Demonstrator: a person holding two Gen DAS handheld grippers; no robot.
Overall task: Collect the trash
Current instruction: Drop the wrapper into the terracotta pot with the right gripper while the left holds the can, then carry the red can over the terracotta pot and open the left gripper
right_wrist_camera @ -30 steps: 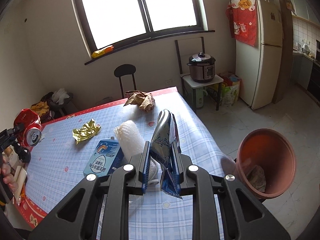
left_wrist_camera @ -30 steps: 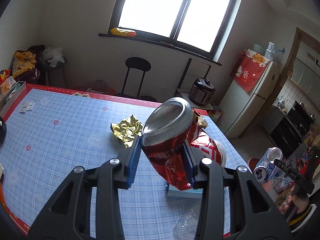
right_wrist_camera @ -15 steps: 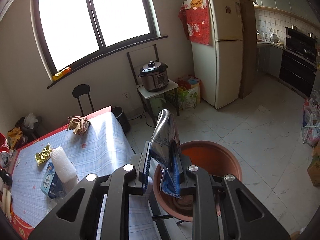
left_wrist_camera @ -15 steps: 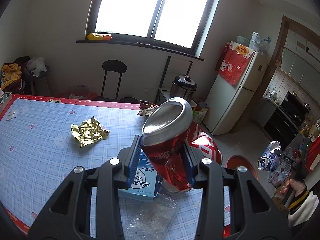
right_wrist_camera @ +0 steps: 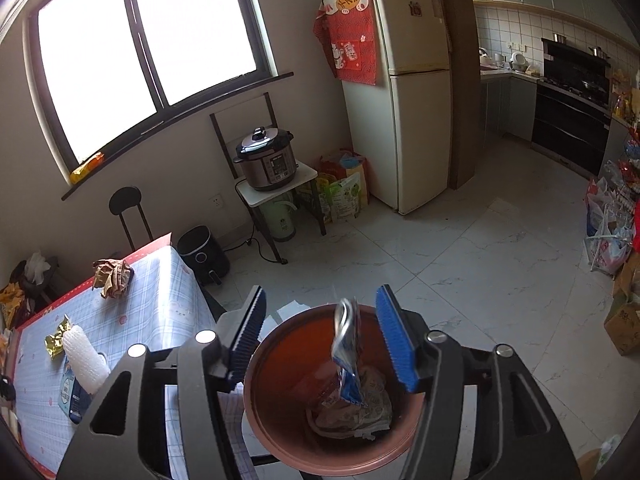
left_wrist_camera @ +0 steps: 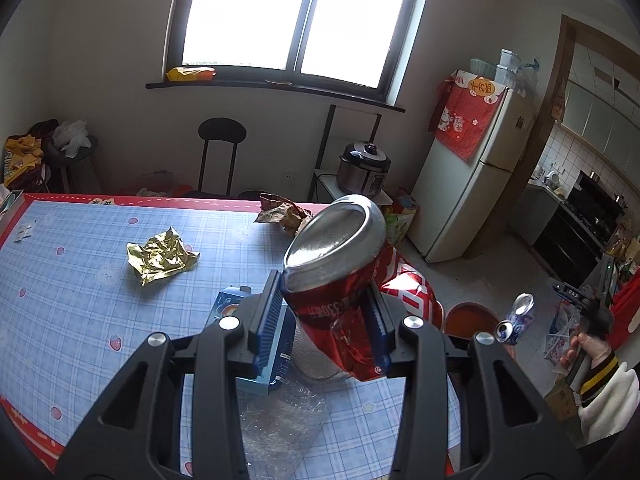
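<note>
Gripping dented red can (left_wrist_camera: 332, 276), ribbed pads (left_wrist_camera: 269, 320)

The right gripper (right_wrist_camera: 320, 336) has just opened; the flattened can (right_wrist_camera: 347, 350) apparently falls into the bin (right_wrist_camera: 276, 436).

Daylight floods through the window (left_wrist_camera: 296, 20), blown out to pure white in both views. Room beyond it evenly, softly lit. Faint sheen on the floor (right_wrist_camera: 460, 264). Strong fisheye bending and dark vignette at the corners. Focus crisp; no motion blur.
</note>
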